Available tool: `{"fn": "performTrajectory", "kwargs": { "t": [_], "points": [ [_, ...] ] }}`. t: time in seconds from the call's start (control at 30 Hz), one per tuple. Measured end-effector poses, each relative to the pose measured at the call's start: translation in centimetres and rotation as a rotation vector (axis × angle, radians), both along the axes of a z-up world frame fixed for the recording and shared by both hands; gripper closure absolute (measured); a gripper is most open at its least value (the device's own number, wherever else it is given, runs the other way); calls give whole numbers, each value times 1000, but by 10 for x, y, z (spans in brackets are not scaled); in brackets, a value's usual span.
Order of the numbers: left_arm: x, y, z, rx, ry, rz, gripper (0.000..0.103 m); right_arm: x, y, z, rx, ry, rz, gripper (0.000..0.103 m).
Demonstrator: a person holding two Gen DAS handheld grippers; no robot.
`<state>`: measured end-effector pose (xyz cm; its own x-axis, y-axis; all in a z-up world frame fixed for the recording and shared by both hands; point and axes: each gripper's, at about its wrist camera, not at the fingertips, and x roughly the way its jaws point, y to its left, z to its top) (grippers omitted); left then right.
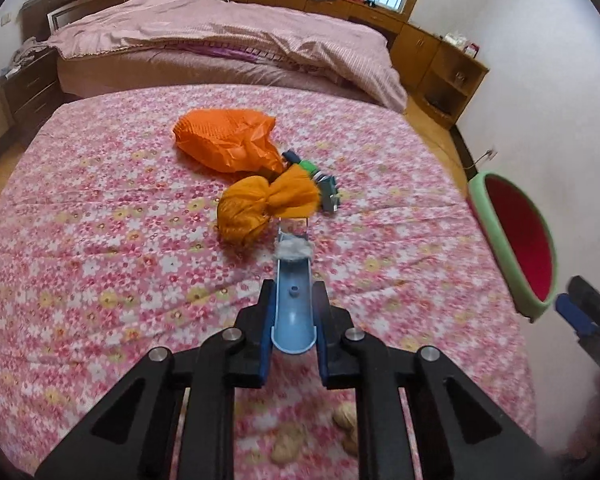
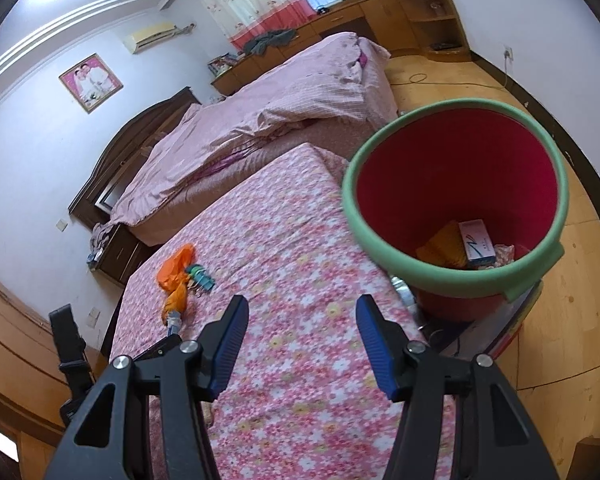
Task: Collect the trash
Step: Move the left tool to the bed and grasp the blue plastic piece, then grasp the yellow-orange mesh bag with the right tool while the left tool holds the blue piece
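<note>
Left hand-held gripper [image 1: 293, 320] clamps a blue scoop [image 1: 293, 304] holding fluff; right hand-held gripper [image 2: 302, 344] gapes empty. Bin [image 2: 384, 256] at three o'clock holds some trash; orange bags [image 1: 228, 140] remain at twelve o'clock.

No lettering is legible, even on the binned box [image 2: 477, 243].

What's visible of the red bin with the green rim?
The bin is round, red inside and out, with a thick pale-green foam-like rim. It stands upright, mouth open, right beside the floral bed's edge. Inside lie a white-and-blue box, something orange and crumpled scraps. Neither gripper touches it; the left wrist view shows only part of it.
</note>
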<state>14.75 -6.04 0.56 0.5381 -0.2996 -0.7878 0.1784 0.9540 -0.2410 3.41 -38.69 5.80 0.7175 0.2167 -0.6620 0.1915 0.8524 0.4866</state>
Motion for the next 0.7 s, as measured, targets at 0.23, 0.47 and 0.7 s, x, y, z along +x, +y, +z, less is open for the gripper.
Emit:
{"fn": "performTrajectory", "kwargs": {
  "t": [0.23,0.47,0.7],
  "points": [
    [-21,17,26,-24,-42,33,86,0,23,3,0,-3,55,44],
    [-23,47,35,-3,-75,95,86,6,48,5,-19,-3,109,44],
    [-8,82,32,21,-99,165,86,29,87,4,-60,15,190,44]
  ]
}}
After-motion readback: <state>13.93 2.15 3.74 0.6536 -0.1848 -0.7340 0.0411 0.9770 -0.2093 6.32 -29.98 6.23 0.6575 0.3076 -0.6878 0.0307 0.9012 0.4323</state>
